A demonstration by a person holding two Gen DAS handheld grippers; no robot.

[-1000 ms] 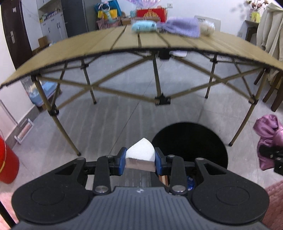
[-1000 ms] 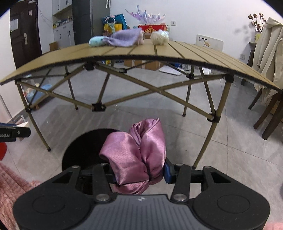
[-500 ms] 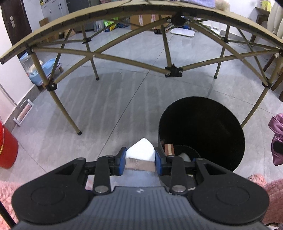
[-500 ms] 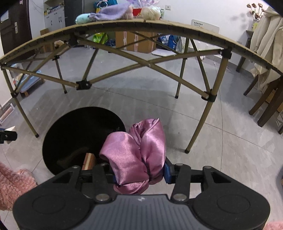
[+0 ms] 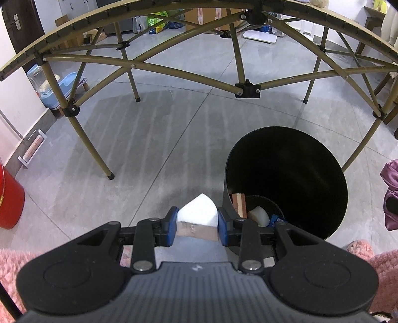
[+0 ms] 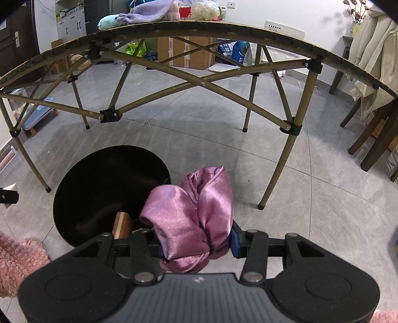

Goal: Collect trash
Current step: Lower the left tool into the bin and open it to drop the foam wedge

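My left gripper: jaws clamped on a white wedge with a brown base, held over bare grey floor just left of the black bin. My right gripper: jaws closed on a bunched pink satin cloth, held at the bin's right edge, partly over the rim. Bin: round, black, open-topped, standing on the tiled floor in front of a folding table. Bin contents: a striped brown block leaning on the inner wall, a pale rounded lump, something blue I cannot identify. Table top: purple, teal and cream soft items. Pink fleecy sleeves at the lower corners.
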